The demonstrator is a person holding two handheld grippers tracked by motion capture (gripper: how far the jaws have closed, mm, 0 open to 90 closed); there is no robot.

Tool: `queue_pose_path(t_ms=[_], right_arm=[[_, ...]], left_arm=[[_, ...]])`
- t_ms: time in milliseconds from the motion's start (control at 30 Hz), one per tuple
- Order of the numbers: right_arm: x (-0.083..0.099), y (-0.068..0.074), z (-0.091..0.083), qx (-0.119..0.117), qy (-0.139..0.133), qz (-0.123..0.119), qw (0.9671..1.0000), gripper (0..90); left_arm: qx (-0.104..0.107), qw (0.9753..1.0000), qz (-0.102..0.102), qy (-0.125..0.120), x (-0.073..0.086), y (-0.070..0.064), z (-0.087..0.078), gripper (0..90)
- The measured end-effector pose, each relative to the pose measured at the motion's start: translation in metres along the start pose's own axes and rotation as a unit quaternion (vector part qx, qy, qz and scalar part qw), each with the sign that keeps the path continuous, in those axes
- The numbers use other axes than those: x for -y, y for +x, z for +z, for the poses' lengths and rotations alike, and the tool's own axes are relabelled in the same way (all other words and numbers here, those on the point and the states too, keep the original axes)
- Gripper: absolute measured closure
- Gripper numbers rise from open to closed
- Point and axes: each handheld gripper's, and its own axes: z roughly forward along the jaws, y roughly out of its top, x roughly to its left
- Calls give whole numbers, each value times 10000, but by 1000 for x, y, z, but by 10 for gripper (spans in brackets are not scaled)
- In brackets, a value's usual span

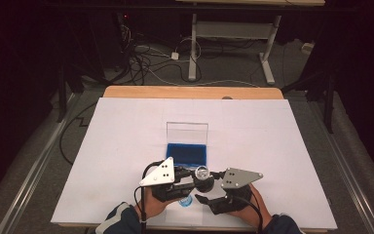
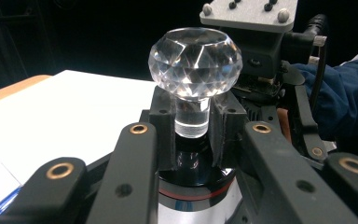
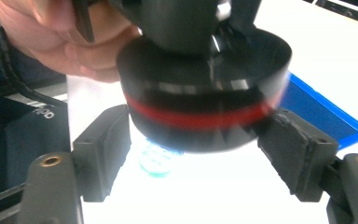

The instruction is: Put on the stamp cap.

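Note:
A faceted crystal knob [image 2: 195, 63] on a clear stem rises from a round black base with a red ring [image 3: 205, 100]. My left gripper [image 2: 192, 126] is shut on the stem just under the knob. In the high view the knob [image 1: 202, 171] sits between both grippers near the table's front edge. My right gripper [image 3: 196, 154] stands open, its pads [image 3: 103, 149] on either side of the black base, which looks blurred. Whether the pads touch the base is unclear. A hand [image 3: 51, 37] holds the left gripper just behind the base.
An open case with a blue lining [image 1: 187, 153] and an upright clear lid [image 1: 187, 131] stands just beyond the grippers on the white sheet [image 1: 126, 146]. A small clear teal-tinted piece [image 3: 156, 158] lies on the sheet under the base.

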Motion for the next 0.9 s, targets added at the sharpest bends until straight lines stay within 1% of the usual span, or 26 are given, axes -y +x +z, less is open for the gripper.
queue_pose_path(t_ms=[33, 100, 133, 167, 200, 233, 267, 533, 600, 633, 767, 833, 900], right_arm=[[0, -1, -1, -11, -9, 12, 10000, 256], [1, -2, -3, 76, -11, 2, 10000, 246], [1, -4, -4, 67, -43, 51, 10000, 246], [1, -5, -5, 100, -63, 60, 9999, 237], [1, -6, -7, 161, -66, 50, 9998, 233], [1, -7, -8, 176, -87, 87, 9998, 236], [2, -8, -9, 192, -107, 92, 9997, 233], [3, -16, -19, 359, -208, 195, 9989, 234], [4, -18, -22, 398, -239, 211, 9987, 233], [4, -19, -24, 443, -259, 238, 9984, 234], [4, -23, -29, 556, -301, 236, 9977, 236], [4, -24, -31, 604, -330, 226, 9974, 237], [4, -24, -32, 661, -306, 188, 9972, 237]], left_arm=[[-32, 10000, 19, 10, -1, 0, -1, 721], [-52, 10000, 26, -15, -2, 2, -4, 721], [-71, 9992, -291, -259, -1, -2, -2, 721], [-97, 9994, -239, -228, -2, 0, -4, 721], [-131, 9999, 41, -18, -3, 4, -9, 721], [-158, 9994, -201, -226, -3, 1, -7, 722], [-187, 9998, 71, -2, -3, 5, -12, 721], [-422, 9991, 68, 43, -1, 13, -27, 721], [-520, 9985, 123, 106, 0, 15, -31, 721], [-526, 9985, 113, 100, 0, 16, -32, 721], [-653, 9976, 159, 134, 0, 19, -40, 721], [-738, 9968, 225, 209, -1, 20, -43, 721], [-785, 9964, 234, 216, -1, 21, -46, 721]])
